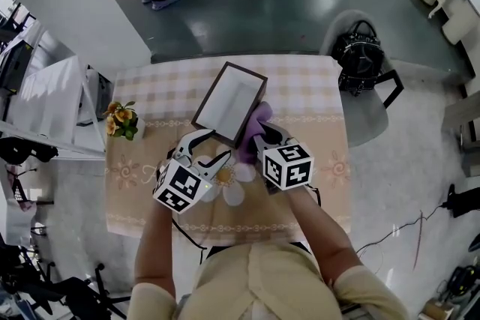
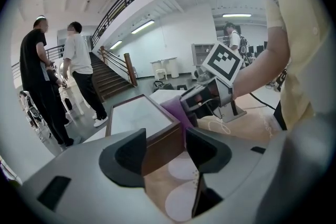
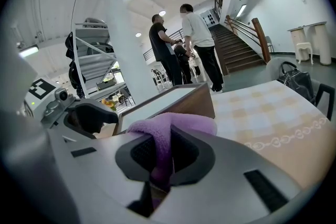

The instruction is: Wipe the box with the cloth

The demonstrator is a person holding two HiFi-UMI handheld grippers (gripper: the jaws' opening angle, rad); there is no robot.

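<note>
Steadying the box point(image 1: 229, 103) looks to be the left gripper's point(image 2: 165, 150) job. Its fingers sit either side of the near corner and seem to bear on both faces, likely so the box can't skid on the worktop point(image 1: 311, 97). Right gripper point(image 3: 160, 157) fingers are pinched tight on a fold of purple cloth point(image 3: 173, 131), with a wad bulging past the tips. Cloth pressed to the box's right-hand edge. Box lies askew mid-worktop, pale top up. Judgement: wiping that side now.
</note>
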